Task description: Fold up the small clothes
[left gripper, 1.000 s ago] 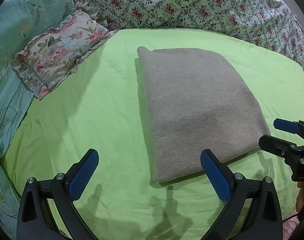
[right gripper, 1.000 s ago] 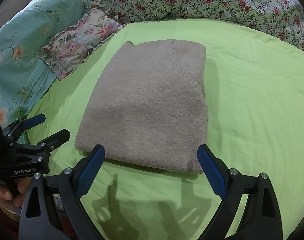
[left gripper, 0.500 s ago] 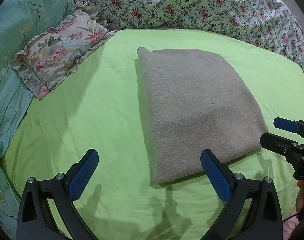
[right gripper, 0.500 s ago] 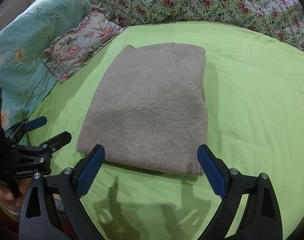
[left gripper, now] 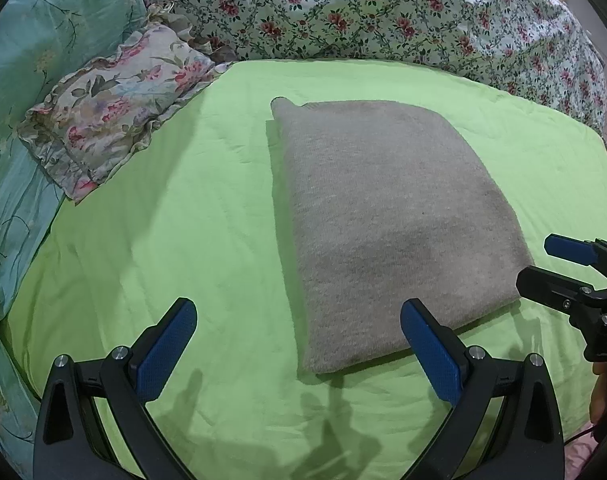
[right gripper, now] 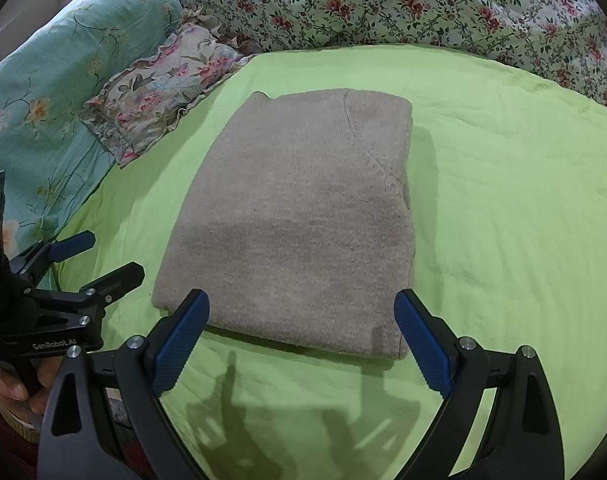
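A grey knitted garment (left gripper: 387, 216) (right gripper: 303, 228) lies folded into a flat rectangle on the green bedsheet (left gripper: 175, 232) (right gripper: 503, 220). My left gripper (left gripper: 299, 340) stands open just short of the garment's near left corner, nothing between its blue pads. Its fingers also show at the left edge of the right wrist view, as the left gripper (right gripper: 99, 256). My right gripper (right gripper: 301, 332) is open in front of the garment's near edge, holding nothing. In the left wrist view the right gripper (left gripper: 551, 260) appears at the right edge, beside the garment's near right corner.
A frilled floral pillow (left gripper: 115, 104) (right gripper: 163, 88) lies at the back left. A teal floral cover (left gripper: 31, 60) runs along the left side. A floral quilt (left gripper: 383, 12) (right gripper: 423, 4) is heaped across the back. A hand (right gripper: 11, 388) holds the left gripper's handle.
Both grippers have shifted slightly over the bed; they stay open. The folded garment has not moved.
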